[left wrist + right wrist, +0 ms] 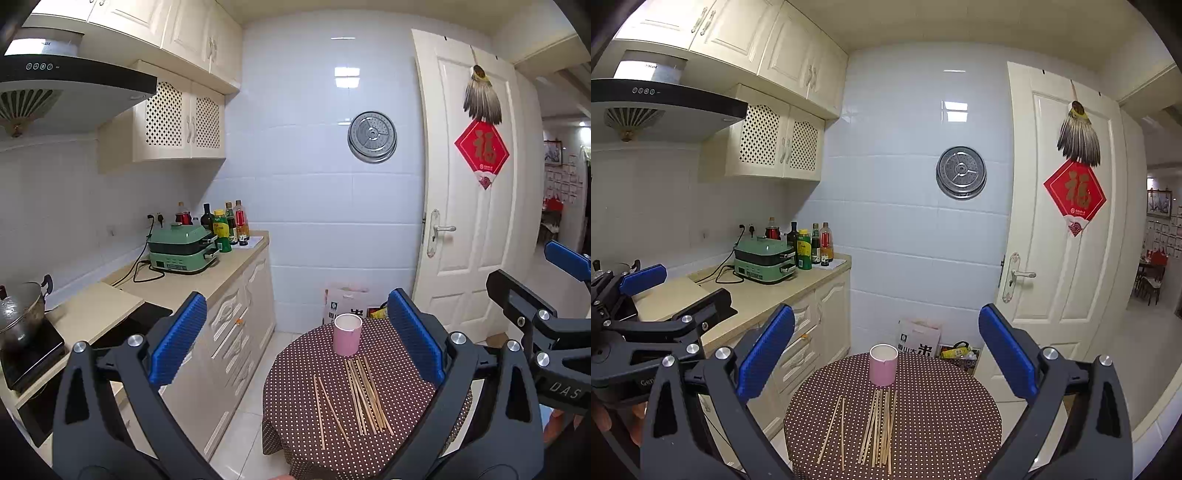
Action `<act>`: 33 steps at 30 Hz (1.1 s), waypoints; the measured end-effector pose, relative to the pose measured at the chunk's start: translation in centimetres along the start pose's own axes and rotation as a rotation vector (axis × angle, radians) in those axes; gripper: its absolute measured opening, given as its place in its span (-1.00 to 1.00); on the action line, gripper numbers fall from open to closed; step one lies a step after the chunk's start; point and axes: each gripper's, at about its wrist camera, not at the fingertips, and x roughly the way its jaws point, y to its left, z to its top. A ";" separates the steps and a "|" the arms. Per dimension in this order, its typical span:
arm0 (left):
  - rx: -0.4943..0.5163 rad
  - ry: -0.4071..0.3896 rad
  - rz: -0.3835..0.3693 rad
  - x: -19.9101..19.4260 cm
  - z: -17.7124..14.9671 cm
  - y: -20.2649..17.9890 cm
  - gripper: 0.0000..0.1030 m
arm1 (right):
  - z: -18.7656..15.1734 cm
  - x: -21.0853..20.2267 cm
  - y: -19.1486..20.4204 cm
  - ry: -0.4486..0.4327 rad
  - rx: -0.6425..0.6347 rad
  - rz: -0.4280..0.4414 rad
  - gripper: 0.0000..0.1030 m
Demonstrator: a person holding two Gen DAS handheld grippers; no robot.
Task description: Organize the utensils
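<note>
Dotted table [942,413] holds chopsticks [879,428] before a pink cup [883,364]; both grippers' jaws gape empty.

A brown cloth [942,406] with white dots, matt in finish, is seen draped over the round table. Pale wooden chopsticks [879,428] are laid on it, at 6 o'clock from a smooth pink cup [883,364]. Ribbed blue pads [764,354] are borne by matt black plastic arms with shiny metal rivets. Glossy white tiles [905,229] are shown at 12 o'clock.
</note>
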 end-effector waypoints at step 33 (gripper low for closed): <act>0.042 0.135 0.143 16.6 1.4 -7.7 0.87 | -0.6 16.9 -8.6 0.147 0.052 0.193 0.87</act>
